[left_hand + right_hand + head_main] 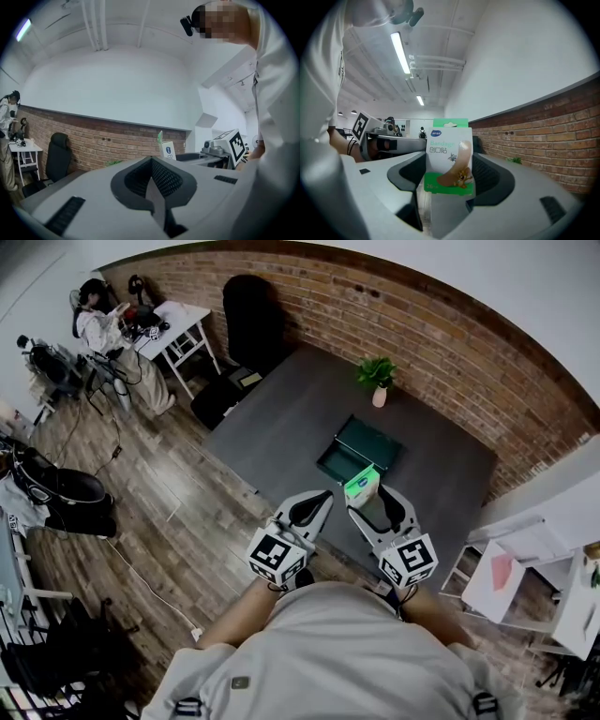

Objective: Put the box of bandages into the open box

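Note:
In the head view both grippers are held up close to my chest, over the near edge of the dark grey table [281, 418]. My right gripper [367, 498] is shut on the box of bandages [362, 486], a white and green carton that stands upright between the jaws [449, 157]. It also shows in the left gripper view as a small carton [168, 150]. The open box [361, 451], dark green inside, lies on the table just beyond it. My left gripper [314, 507] is shut with nothing in it, its pads pressed together [151, 161].
A small plant in a white pot [378, 381] stands behind the open box. A black office chair [253, 320] is by the brick wall. A person sits at a white desk [178, 320] far left. White shelving [525, 577] stands to the right.

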